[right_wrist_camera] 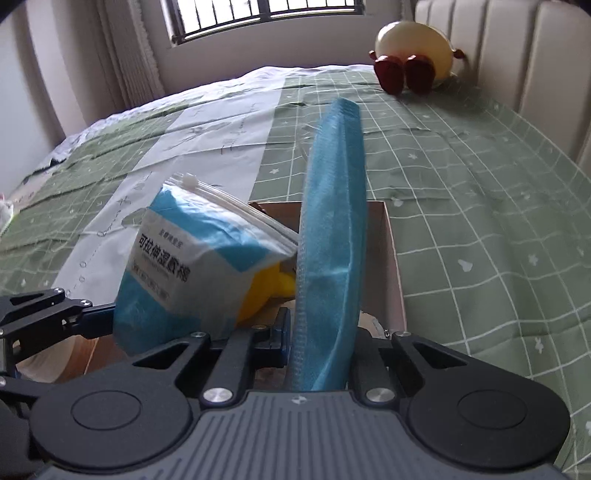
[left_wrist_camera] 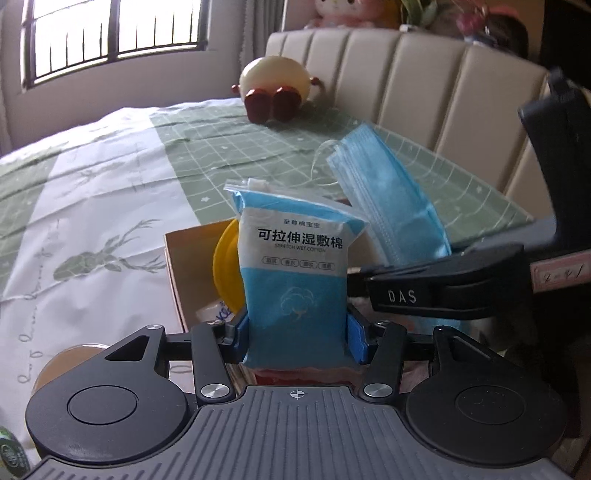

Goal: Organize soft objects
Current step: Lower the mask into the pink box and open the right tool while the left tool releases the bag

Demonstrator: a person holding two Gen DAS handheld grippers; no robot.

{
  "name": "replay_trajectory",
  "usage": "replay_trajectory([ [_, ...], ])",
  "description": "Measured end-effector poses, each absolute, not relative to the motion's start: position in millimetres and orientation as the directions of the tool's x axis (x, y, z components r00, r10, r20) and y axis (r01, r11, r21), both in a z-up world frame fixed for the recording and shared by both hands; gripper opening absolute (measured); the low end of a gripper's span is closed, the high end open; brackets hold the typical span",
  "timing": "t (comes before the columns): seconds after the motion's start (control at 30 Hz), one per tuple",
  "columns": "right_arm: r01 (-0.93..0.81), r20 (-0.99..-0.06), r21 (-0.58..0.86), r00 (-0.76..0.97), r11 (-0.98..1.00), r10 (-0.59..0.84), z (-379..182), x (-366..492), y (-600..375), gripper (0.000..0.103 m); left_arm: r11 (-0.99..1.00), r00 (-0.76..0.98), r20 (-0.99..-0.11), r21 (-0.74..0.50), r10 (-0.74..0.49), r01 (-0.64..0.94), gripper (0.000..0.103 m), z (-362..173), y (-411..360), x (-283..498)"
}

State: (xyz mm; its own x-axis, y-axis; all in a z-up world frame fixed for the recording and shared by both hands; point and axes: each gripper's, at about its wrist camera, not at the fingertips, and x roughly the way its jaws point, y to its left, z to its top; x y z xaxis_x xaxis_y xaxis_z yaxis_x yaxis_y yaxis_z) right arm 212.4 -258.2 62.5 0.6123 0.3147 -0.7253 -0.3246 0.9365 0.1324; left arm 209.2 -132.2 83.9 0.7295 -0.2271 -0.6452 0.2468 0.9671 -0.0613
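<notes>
**Both grippers loaded above the cardboard box**

Nearest the left wrist camera, the left gripper [left_wrist_camera: 298, 339] has its blue pads pressed on either side of a blue-and-white pack of stretch wet cotton [left_wrist_camera: 295, 280], held upright with its zip-sealed top pointing away from the camera. The jaws stand fairly wide, because the pack fills the gap between them.

Close to the right wrist camera, the right gripper [right_wrist_camera: 321, 345] is pinched nearly closed on a stack of blue face masks [right_wrist_camera: 332, 251], gripped at the lower end so the stack rises edge-on up the middle of that view. From the left camera the same masks lean to the right of the cotton pack, thin white ear loops hanging at their upper left.

Both items hang over an open cardboard box [right_wrist_camera: 388, 258] that sits on the bed. Inside the box a yellow soft object [right_wrist_camera: 266, 291] lies partly hidden behind the cotton pack; what else is in there cannot be made out. A roll of brown tape [left_wrist_camera: 70, 360] rests on the bedspread just left of the box.

The green and white bedspread [left_wrist_camera: 92, 177], printed with a grid and deer, stretches away to a padded beige headboard [left_wrist_camera: 406, 85], where a cream plush toy with dark red feet [left_wrist_camera: 275, 88] sits. A barred window [left_wrist_camera: 110, 29] is behind the bed.
</notes>
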Motion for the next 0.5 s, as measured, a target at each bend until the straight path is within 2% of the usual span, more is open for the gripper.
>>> replay_trajectory([
  [0.07,-0.334,-0.734,0.140,0.597,0.932,0.324,64.7,212.2,-258.7,0.014,0.969,0.726,-0.653,-0.059,-0.218,0.238,0.057,85.2,-134.4,209.2],
  [0.13,-0.332,-0.736,0.167,0.585,0.928,0.342,68.9,211.0,-263.7,0.022,0.971,0.719,-0.659,-0.077,-0.221,0.228,0.057,88.6,-134.6,207.5],
  [0.2,-0.337,-0.716,0.194,0.594,0.921,0.368,75.1,205.4,-270.6,0.035,0.972,0.724,-0.655,-0.072,-0.217,0.226,0.057,94.1,-134.9,201.8],
  [0.3,-0.342,-0.683,0.223,0.614,0.913,0.396,88.0,197.9,-280.5,0.045,0.972,0.736,-0.644,-0.049,-0.207,0.230,0.057,103.3,-132.5,192.0],
  [0.5,-0.370,-0.590,0.365,0.618,0.854,0.520,120.2,190.9,-306.9,0.052,0.977,0.758,-0.623,-0.048,-0.192,0.208,0.058,120.6,-115.4,172.9],
])
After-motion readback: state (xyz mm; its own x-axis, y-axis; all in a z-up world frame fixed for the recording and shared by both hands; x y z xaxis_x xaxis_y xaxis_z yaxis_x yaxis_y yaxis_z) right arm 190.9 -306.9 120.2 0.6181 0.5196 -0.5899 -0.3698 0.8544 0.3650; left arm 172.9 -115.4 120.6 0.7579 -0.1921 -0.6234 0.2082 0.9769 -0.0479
